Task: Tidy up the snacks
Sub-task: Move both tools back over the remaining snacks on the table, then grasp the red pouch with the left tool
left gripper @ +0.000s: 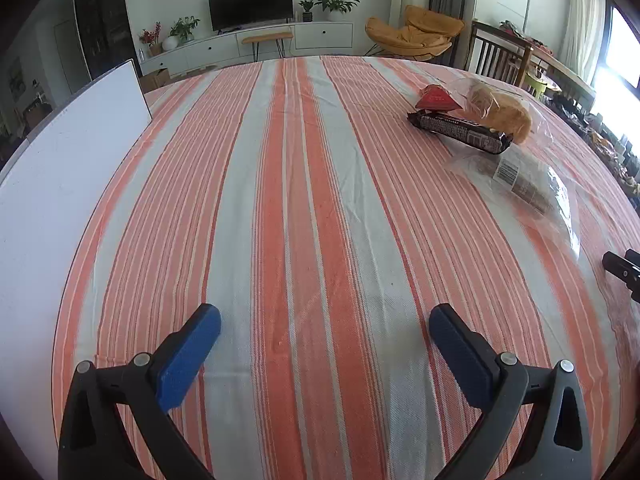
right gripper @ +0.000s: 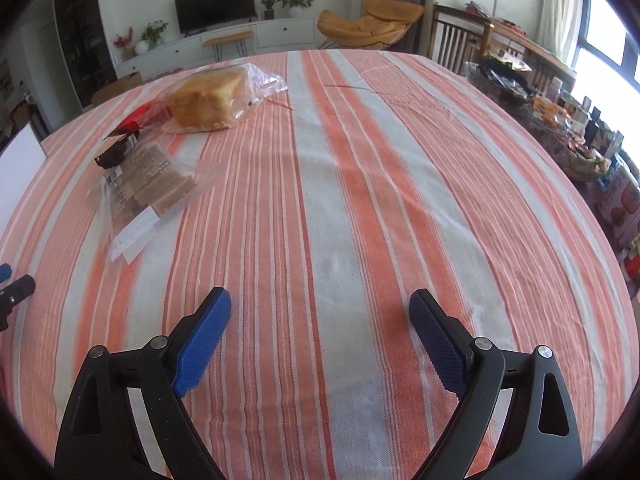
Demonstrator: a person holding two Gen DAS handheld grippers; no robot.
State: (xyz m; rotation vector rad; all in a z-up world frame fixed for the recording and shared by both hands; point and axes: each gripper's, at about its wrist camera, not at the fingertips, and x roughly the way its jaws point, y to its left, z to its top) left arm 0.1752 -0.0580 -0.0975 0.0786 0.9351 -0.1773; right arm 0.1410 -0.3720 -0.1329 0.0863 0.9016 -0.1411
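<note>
Both grippers spread, empty: left gripper [left gripper: 325, 322], right gripper [right gripper: 320, 308]. Snack pile mid-cloth, between them; cracker packet [right gripper: 150, 184] nearest, long axis pointing toward the right gripper, likely the closer one.

My left gripper [left gripper: 325, 326] hangs with its blue pads spread wide over the orange-and-white striped tablecloth [left gripper: 280, 200], gripping nothing. Far to the right lie the snacks: a red packet [left gripper: 436, 100], bagged bread [left gripper: 500, 110], a dark wrapped bar [left gripper: 460, 128] and a clear bag of biscuits [left gripper: 524, 186], clustered together. A white board [left gripper: 64, 168] lies at left. My right gripper [left gripper: 624, 270] edges in at the frame's right.
</note>
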